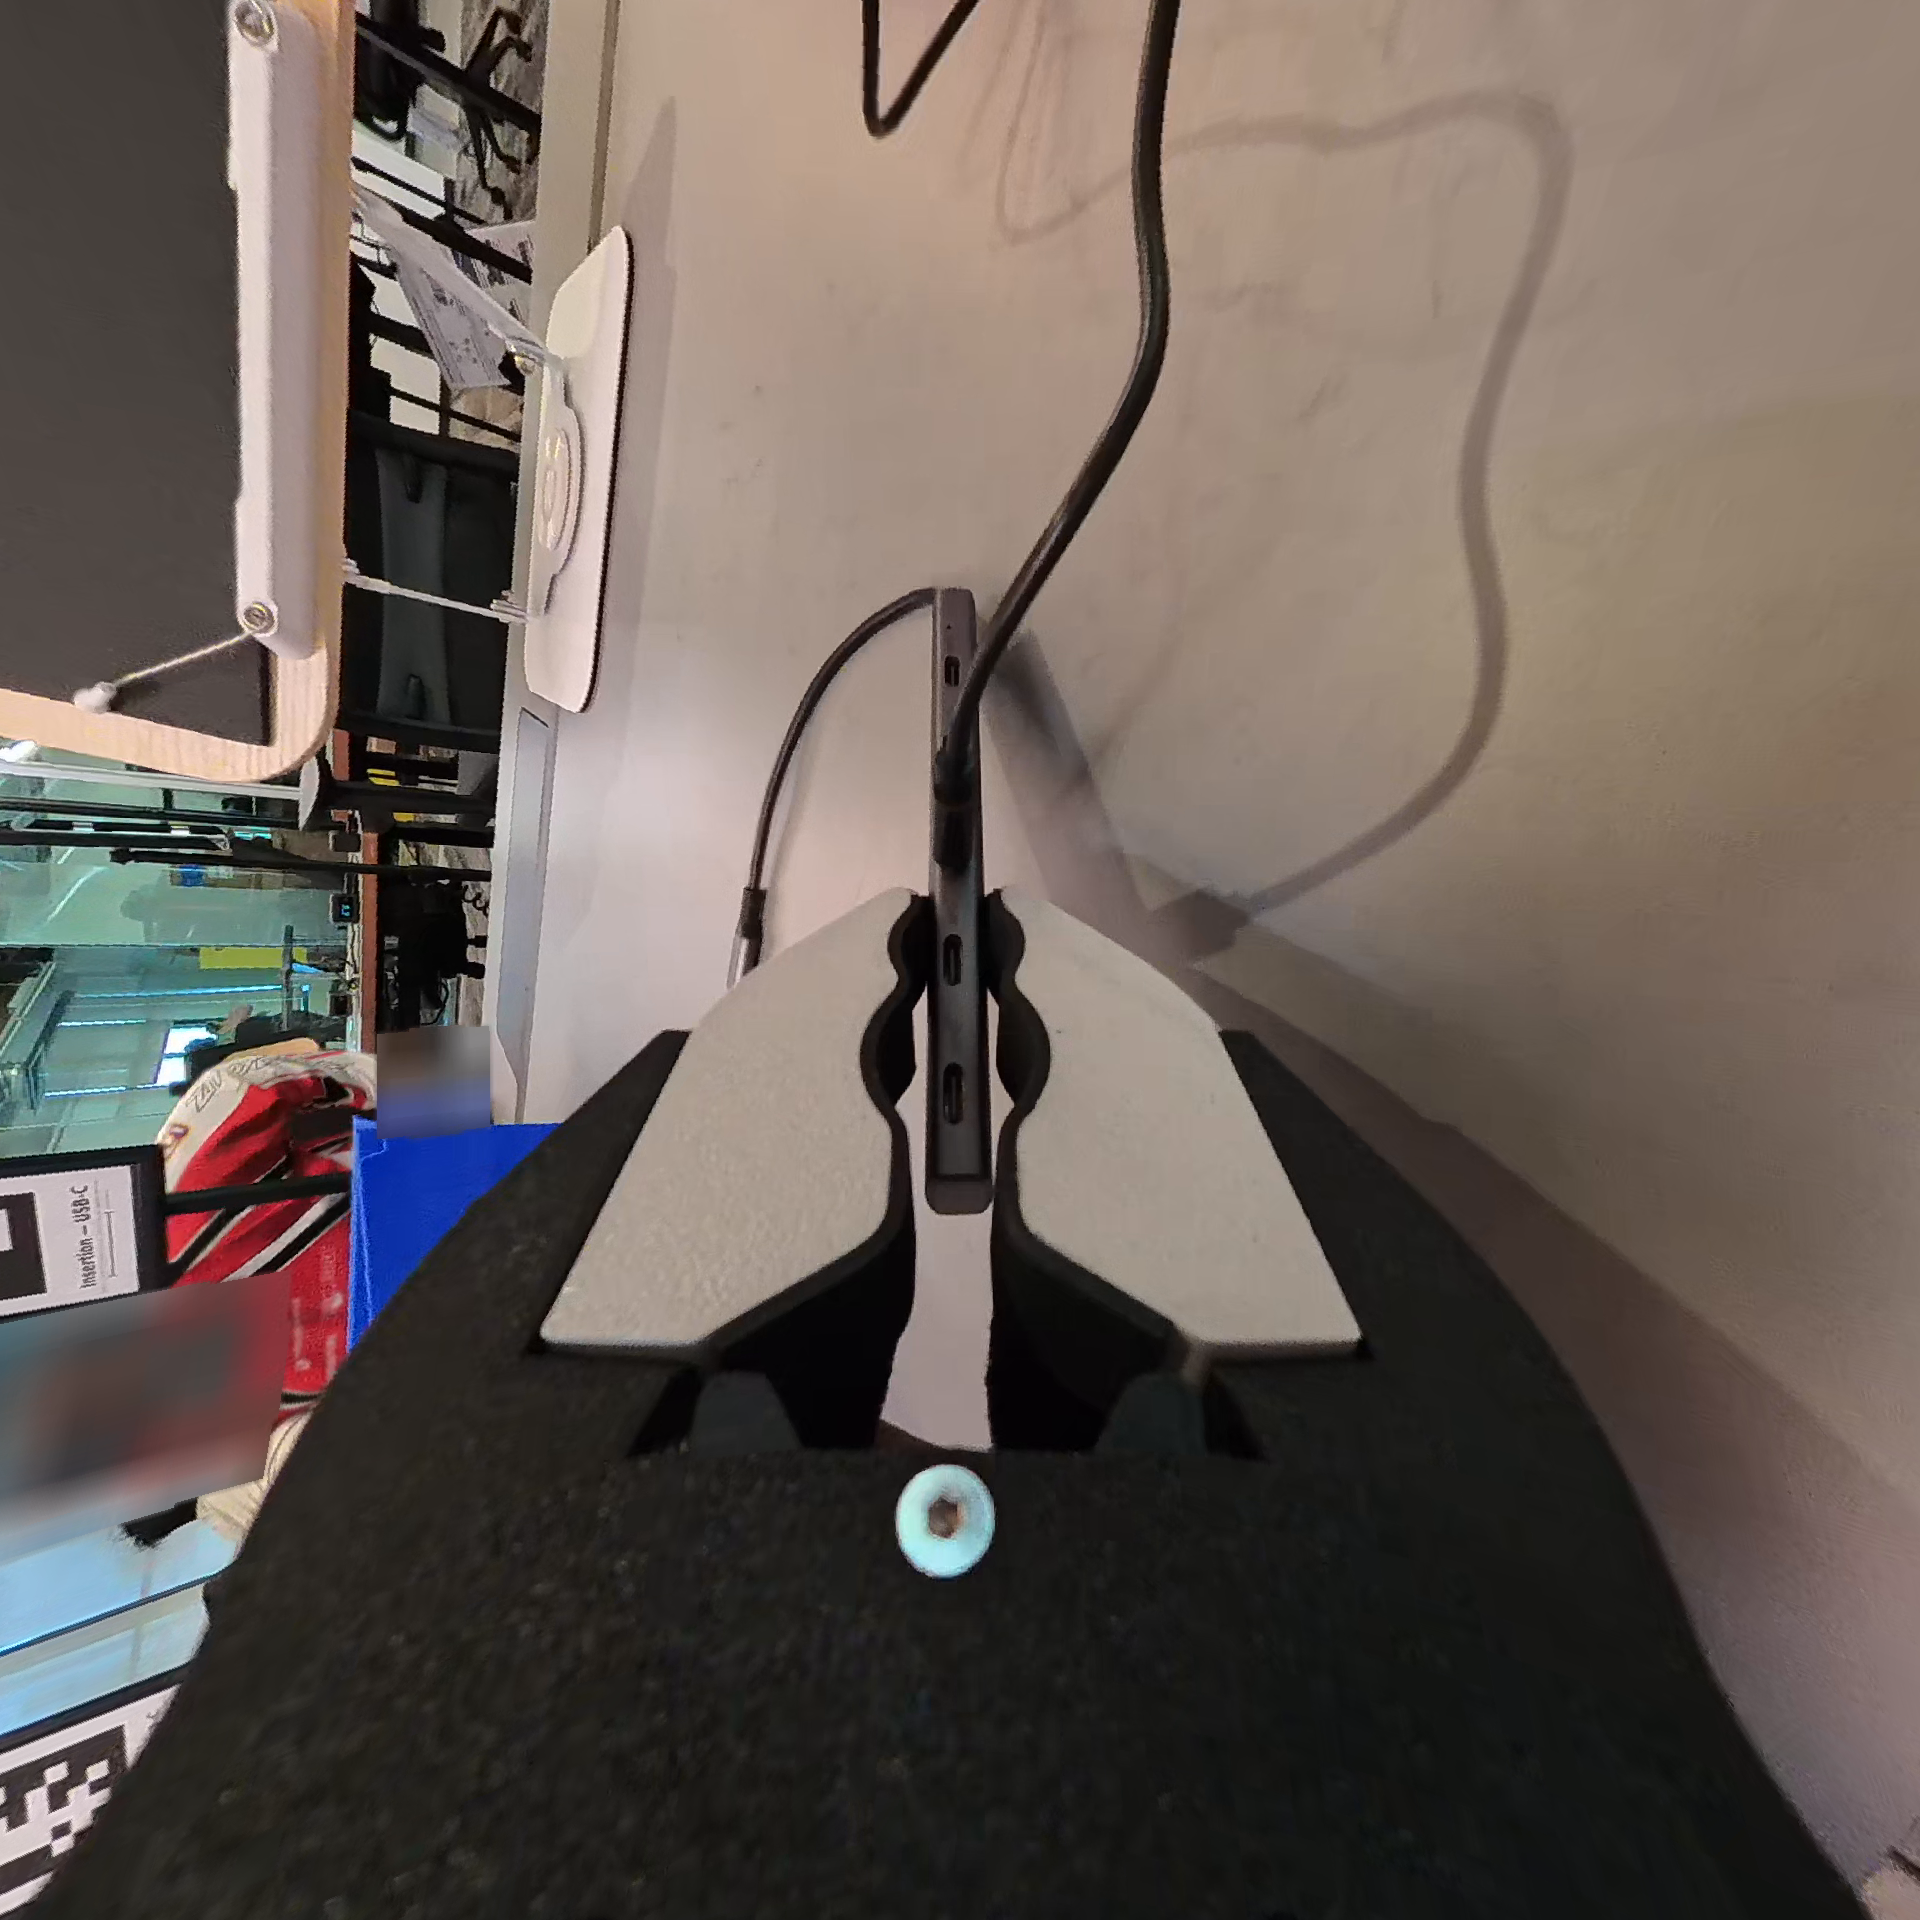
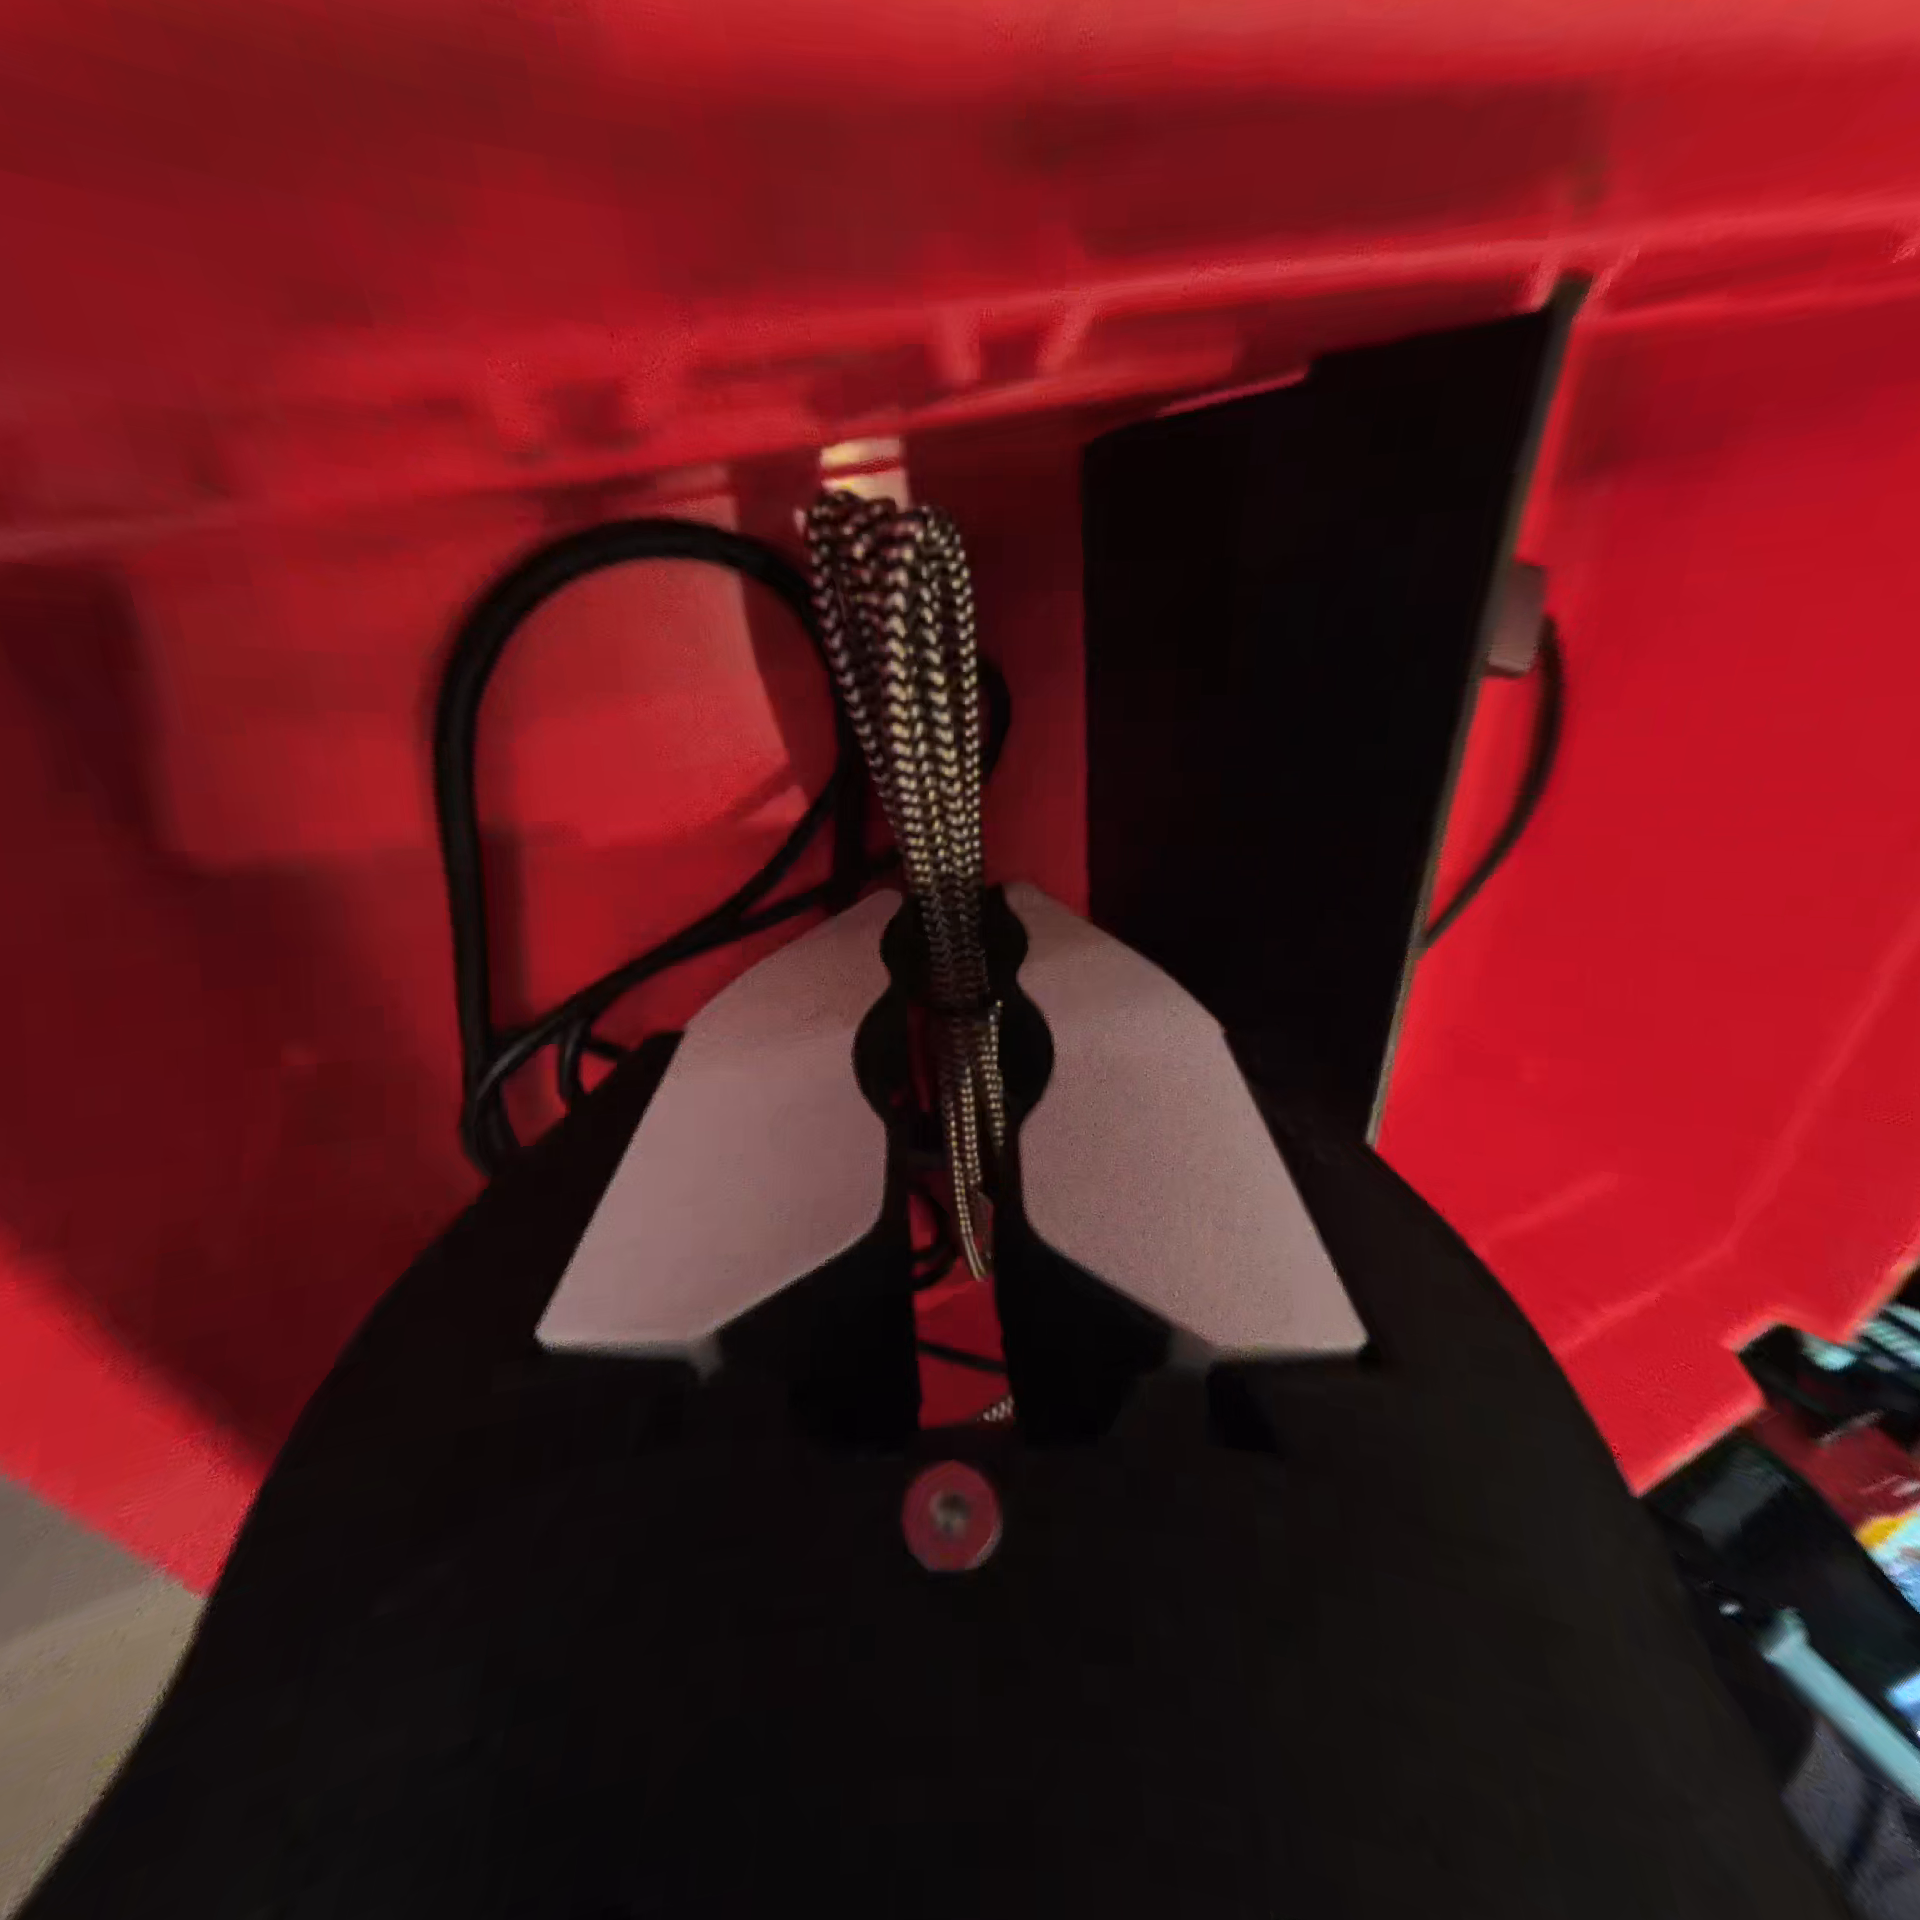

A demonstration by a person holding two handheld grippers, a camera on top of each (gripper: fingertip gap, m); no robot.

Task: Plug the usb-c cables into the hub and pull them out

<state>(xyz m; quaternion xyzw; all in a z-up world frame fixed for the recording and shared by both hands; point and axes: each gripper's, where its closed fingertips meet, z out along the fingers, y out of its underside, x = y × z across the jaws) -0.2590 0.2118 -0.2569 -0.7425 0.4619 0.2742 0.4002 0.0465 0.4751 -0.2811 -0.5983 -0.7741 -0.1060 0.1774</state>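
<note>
Here, the left gripper [image 1: 954,1039] pinches the slim dark hub [image 1: 958,894] edgewise across its flat faces, leaving the port edge exposed. The hub looks light, rigid and smooth, so a firm clamp away from the ports probably suits it. Beyond the gripper, one black cable [image 1: 1101,436] is seated in the hub and trails over the pale tabletop [image 1: 1351,520]; the hub's own lead [image 1: 800,727] loops from its far end. The right gripper [image 2: 954,977] is closed on a limp braided cable [image 2: 914,727] inside a red bin [image 2: 1662,831], apart from the hub; black cables [image 2: 468,779] and a dark panel [image 2: 1278,675] crowd it.
</note>
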